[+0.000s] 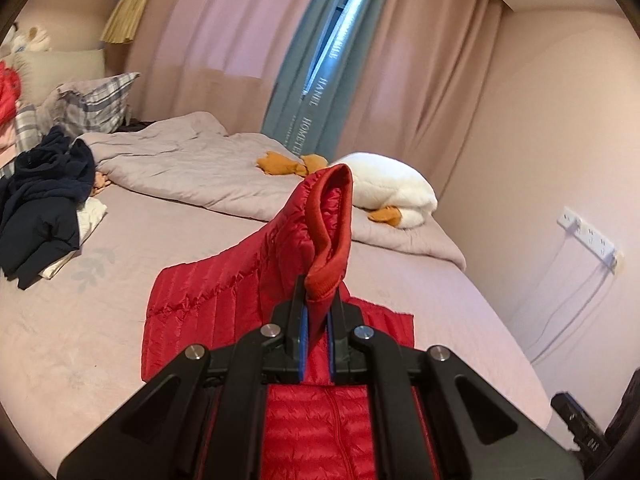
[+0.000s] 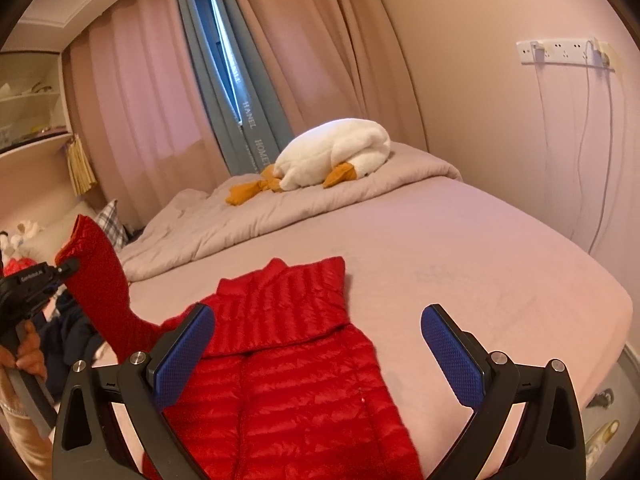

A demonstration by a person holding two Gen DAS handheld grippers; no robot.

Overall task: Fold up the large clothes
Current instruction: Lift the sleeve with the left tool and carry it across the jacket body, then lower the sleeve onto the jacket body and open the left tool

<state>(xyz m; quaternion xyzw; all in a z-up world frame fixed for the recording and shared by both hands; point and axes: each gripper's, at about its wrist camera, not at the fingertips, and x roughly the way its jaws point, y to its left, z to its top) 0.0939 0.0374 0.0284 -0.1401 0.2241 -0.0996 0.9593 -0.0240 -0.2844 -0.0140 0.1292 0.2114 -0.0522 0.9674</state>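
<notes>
— What covers the bed (image 2: 460,240)?
— A pinkish sheet. A red puffer jacket (image 2: 288,360) lies spread at its near edge.
— And further back?
— A rumpled grey quilt (image 2: 248,216) along the far edge, with a white plush goose (image 2: 340,148) on top. A dark navy clothes heap (image 1: 44,200) sits by the left edge.

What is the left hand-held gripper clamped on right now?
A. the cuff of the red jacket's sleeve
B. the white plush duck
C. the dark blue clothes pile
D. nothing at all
A: the left hand-held gripper is shut on the ribbed sleeve cuff of the red jacket, lifting that sleeve off the bed.
</notes>
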